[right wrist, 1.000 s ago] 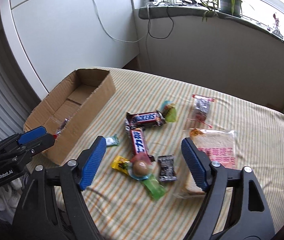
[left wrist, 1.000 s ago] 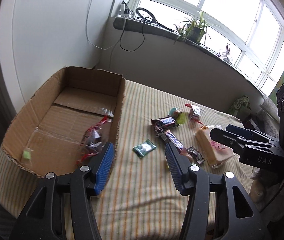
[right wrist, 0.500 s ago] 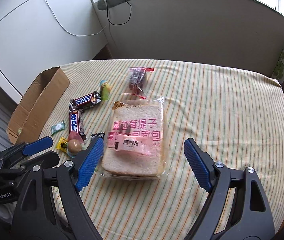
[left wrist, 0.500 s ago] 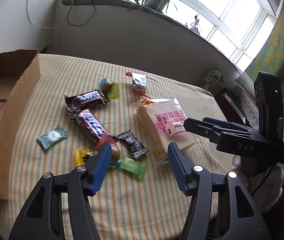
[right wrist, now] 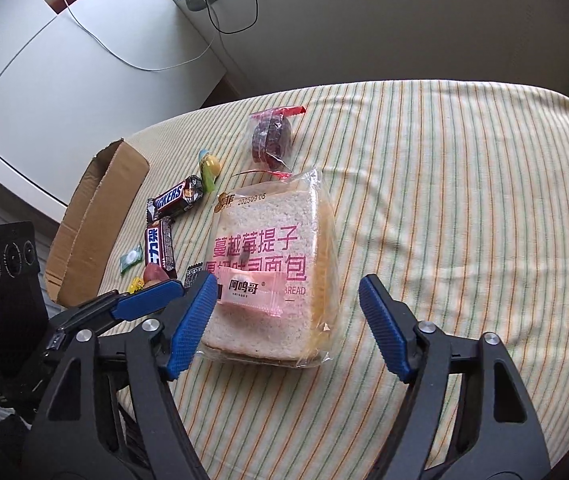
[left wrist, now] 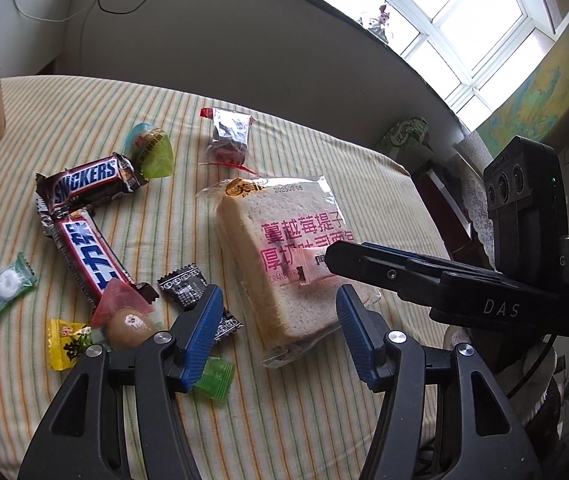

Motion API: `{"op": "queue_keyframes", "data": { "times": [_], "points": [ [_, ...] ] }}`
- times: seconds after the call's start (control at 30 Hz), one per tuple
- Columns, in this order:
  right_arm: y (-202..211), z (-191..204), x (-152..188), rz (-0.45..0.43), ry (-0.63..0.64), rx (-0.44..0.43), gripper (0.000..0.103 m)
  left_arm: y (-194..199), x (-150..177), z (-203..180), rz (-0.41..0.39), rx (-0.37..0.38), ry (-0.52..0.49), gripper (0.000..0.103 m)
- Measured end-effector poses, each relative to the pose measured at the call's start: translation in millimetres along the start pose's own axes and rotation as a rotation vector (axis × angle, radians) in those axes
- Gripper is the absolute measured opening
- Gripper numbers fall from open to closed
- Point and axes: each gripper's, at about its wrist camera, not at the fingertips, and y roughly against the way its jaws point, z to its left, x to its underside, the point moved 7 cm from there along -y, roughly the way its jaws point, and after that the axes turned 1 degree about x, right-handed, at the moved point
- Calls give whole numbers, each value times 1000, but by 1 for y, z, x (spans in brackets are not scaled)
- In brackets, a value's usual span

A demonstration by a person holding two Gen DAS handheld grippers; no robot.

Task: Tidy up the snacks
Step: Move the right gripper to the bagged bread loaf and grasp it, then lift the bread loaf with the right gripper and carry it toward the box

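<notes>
Across the striped tablecloth (right wrist: 444, 168) that covered the table, almost everything still waited to be sorted. At the left edge stood the cardboard box (right wrist: 96, 216), its inside hidden in both views, so what it already held could not be told. Largest of the loose snacks, the bagged bread (right wrist: 272, 264) lay flat near the front edge, and the right gripper (right wrist: 288, 320) hovered over its near end with jaws wide apart, holding nothing. The left gripper (left wrist: 278, 336), jaws likewise apart and empty, hung just left of the bread's near corner, above the small sweets. Next in size, two Snickers bars (left wrist: 84, 216) lay touching end to end between bread and box, and a clear packet with red trim (left wrist: 228, 140) sat beyond the bread toward the far edge. Smaller still were a green jelly cup (left wrist: 150, 152), a black wrapped sweet (left wrist: 192, 296), a mint in green wrap (left wrist: 6, 284) and a yellow candy (left wrist: 64, 342). Judging by this, the task was barely begun, with the bread the likely next pick.
</notes>
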Motion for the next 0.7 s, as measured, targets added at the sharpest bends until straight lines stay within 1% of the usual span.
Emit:
{"op": "queue_keyframes", "data": {
  "times": [0.07,0.17,0.3,0.43,0.5,0.63,0.7],
  "points": [
    [-3,0,0,13,-3,-10,66,-5,-1,0,10,8,4,58],
    [-8,-1,0,31,-13,-32,60,-11,0,-2,20,6,-11,57],
    [-7,-7,-2,39,-77,-95,60,-12,2,-3,27,10,-17,57],
    [-7,-16,-5,34,-132,-129,60,-13,-1,-3,25,14,-16,57],
    [-6,-19,-8,27,-142,-129,60,-12,-7,2,22,29,15,57],
    [-6,-22,-12,23,-152,-130,60,-11,-19,17,28,72,109,57],
    [-8,-23,-15,29,-158,-137,52,-12,-25,24,37,85,142,56]
  ]
}}
